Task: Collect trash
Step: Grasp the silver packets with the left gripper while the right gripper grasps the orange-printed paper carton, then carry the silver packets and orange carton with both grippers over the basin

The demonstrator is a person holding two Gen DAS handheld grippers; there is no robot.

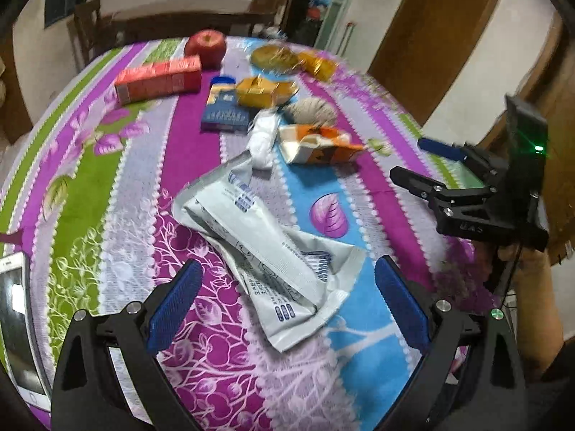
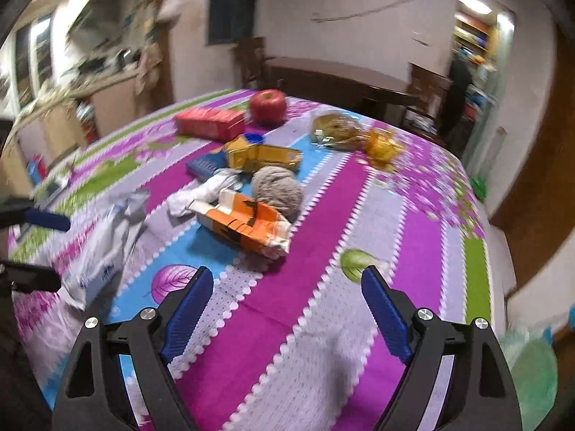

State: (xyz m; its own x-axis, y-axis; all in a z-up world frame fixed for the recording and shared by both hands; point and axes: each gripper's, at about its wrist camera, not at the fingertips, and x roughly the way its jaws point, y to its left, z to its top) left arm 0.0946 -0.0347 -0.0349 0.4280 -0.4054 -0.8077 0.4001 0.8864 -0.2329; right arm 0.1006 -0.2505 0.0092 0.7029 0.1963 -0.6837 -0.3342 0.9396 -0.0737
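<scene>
Left wrist: left gripper spread over crumpled white wrapper; orange carton torn, contents unclear. Right gripper spread, empty.

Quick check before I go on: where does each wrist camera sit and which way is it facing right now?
Left wrist: on the left gripper, angled down at the crumpled white wrapper; its blue fingers, the right gripper and a hand show.
Right wrist: on the right gripper, angled down across the tablecloth toward the orange carton; its open fingers show.
Shared: apple, wrapper, carton.
</scene>
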